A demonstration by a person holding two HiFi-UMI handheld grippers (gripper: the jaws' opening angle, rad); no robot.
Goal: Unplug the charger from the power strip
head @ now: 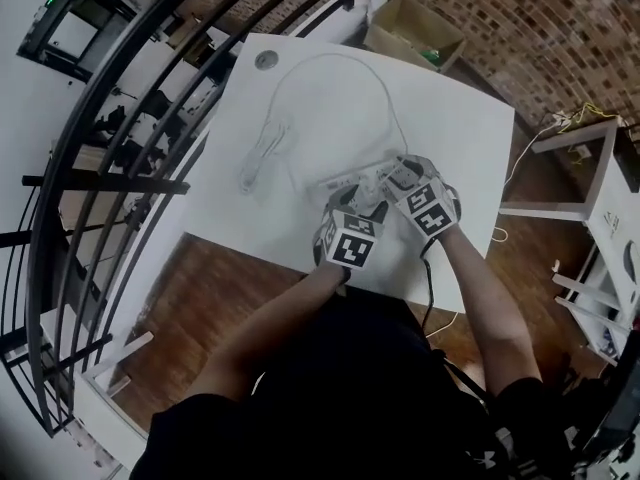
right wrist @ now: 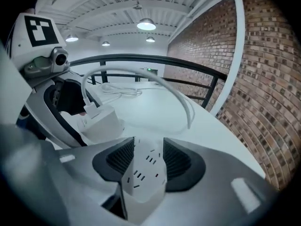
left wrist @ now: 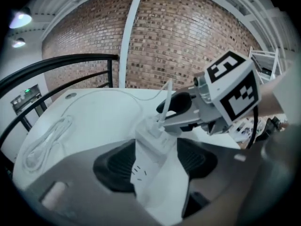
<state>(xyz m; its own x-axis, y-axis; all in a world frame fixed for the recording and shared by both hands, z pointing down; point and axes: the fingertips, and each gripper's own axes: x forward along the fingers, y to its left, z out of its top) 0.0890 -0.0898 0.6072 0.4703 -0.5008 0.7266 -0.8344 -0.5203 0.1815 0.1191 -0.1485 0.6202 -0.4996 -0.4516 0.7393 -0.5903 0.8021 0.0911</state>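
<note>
A white power strip (head: 345,182) lies on the white table (head: 300,98) near its front edge. Plugged into it is a white charger (left wrist: 153,136) (right wrist: 99,121), whose white cable (head: 385,88) (right wrist: 183,102) arcs away over the table. My left gripper (head: 358,210) (left wrist: 157,161) is open and straddles the strip, with a gap beside its right pad; the charger stands just past its fingertips. My right gripper (head: 396,184) (right wrist: 148,161) has a socketed stretch of the strip between its pads, which lie against both sides. Each gripper shows in the other's view, close to the charger.
A loosely coiled white cable (head: 262,153) (left wrist: 44,142) lies on the table's left part, and a round grommet (head: 266,60) sits at the far corner. A black railing (head: 120,168) runs along the left. A cardboard box (head: 412,30) stands beyond the table by the brick wall.
</note>
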